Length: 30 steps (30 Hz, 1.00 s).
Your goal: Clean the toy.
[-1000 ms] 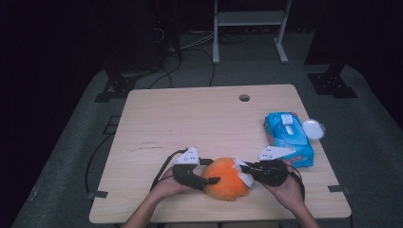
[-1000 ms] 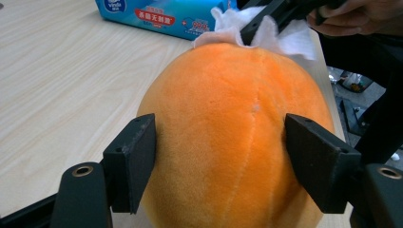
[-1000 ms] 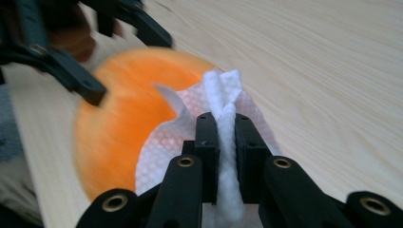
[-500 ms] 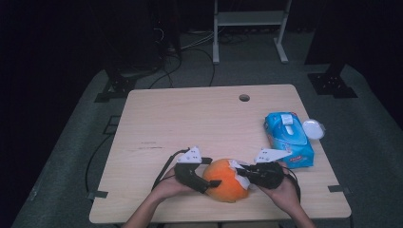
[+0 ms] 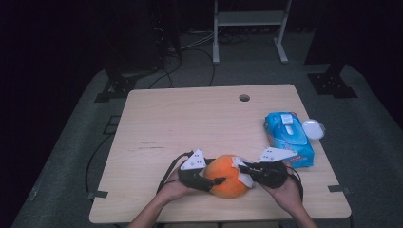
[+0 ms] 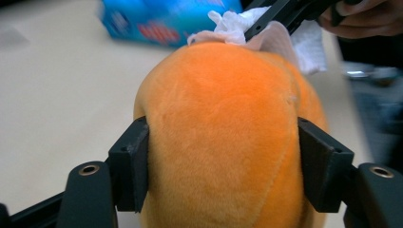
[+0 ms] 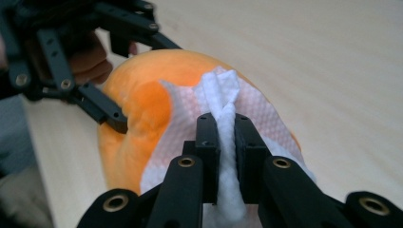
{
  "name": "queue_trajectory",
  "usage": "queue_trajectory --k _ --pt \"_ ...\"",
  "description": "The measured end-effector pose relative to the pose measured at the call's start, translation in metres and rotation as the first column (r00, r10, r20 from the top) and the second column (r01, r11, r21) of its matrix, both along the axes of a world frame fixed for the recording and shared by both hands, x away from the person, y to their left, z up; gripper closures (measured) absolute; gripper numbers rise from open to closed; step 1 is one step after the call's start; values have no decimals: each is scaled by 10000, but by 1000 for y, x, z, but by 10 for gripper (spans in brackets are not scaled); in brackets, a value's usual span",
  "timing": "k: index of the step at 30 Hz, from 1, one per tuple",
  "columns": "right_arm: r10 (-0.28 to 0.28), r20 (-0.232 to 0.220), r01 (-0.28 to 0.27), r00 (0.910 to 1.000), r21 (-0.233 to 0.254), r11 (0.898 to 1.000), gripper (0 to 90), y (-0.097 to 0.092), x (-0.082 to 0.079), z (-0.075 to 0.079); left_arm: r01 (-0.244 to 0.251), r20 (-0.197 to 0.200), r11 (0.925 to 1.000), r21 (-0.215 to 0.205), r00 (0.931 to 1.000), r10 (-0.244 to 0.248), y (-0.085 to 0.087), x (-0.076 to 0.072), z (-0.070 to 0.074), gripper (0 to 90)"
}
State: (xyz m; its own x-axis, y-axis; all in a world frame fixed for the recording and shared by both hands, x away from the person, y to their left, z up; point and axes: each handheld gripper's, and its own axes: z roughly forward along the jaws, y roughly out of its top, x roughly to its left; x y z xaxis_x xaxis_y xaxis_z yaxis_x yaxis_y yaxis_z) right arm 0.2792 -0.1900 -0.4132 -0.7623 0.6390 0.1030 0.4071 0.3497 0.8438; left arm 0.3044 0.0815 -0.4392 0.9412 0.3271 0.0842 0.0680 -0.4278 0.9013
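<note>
An orange plush toy (image 5: 228,176) lies near the table's front edge between both grippers. My left gripper (image 5: 215,177) is on its left side. In the left gripper view its jaws have just been closing, and both pads (image 6: 135,166) press into the orange plush toy (image 6: 223,128). My right gripper (image 5: 245,172) comes in from the right, shut on a bunched white wipe (image 7: 223,102) that drapes over the plush toy (image 7: 135,95). The wipe (image 6: 233,26) also shows on the toy's far side in the left gripper view.
A blue pack of wipes (image 5: 288,137) lies at the table's right edge, with a round white lid (image 5: 313,128) just beyond it. The wooden table (image 5: 190,123) has a cable hole (image 5: 244,98) near its far edge. Dark floor and cables surround the table.
The left gripper has shifted slightly in toward the plush toy. The toy, the wipe and the right gripper stay where they were.
</note>
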Motion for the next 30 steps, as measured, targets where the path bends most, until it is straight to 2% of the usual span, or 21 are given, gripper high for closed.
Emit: queue_trajectory --k 1,2,3,4,7,9,12,14,16,17,18,19,21,25,28,30 --pt "-90 284 85 9996 155 9998 819 1 -1 5 -5 384 10000 50 9993 3 -1 0 1 307" --pt "-90 284 85 9996 155 9998 819 1 -1 5 -5 384 10000 50 9993 3 -1 0 1 301" --pt "13 268 -20 9996 266 9996 819 4 -2 6 10 267 9999 104 9996 -12 -1 2 -1 292" --pt "34 306 -38 9995 155 9999 818 6 -1 4 24 164 9999 130 9999 -26 -1 3 -3 288" --pt "95 -45 -94 9999 205 9997 818 5 3 -4 48 -298 9999 148 9995 -44 6 6 -9 276" --pt "-155 -115 154 9998 -106 9998 818 1 7 -9 15 -504 10000 97 9987 -10 8 8 -10 273" --pt "-559 -525 551 9971 -169 9983 817 -5 12 -17 -20 -677 10000 31 9977 22 9 8 -11 270" --pt "-678 -471 671 9966 -172 9976 817 -6 12 -15 -13 -655 10000 63 9979 17 9 8 -11 269" --pt "-653 -196 657 9977 232 9976 818 -5 9 -10 77 -519 9999 109 9986 -71 9 7 -12 270" --pt "-442 -127 449 9989 640 9969 817 -4 7 -6 146 -394 9998 164 9991 -139 8 7 -12 270" --pt "-227 -24 228 9997 825 9963 817 -1 5 -3 146 -394 9998 164 9991 -139 8 7 -12 270" --pt "-184 133 175 9997 675 9976 817 2 4 -1 161 -282 9995 269 9995 -153 7 6 -11 270" --pt "-179 85 176 9998 375 9991 817 5 6 -3 137 -302 9995 272 9995 -129 7 6 -11 270" --pt "-627 -654 644 9959 237 9976 815 -8 19 -15 82 -392 9998 202 9992 -74 7 6 -11 269" --pt "-741 -516 759 9959 342 9965 815 -11 18 -15 79 -389 9998 164 9992 -72 7 6 -12 270" --pt "-491 -224 504 9985 581 9970 814 -7 14 -8 113 -345 9998 178 9993 -107 6 6 -12 269"
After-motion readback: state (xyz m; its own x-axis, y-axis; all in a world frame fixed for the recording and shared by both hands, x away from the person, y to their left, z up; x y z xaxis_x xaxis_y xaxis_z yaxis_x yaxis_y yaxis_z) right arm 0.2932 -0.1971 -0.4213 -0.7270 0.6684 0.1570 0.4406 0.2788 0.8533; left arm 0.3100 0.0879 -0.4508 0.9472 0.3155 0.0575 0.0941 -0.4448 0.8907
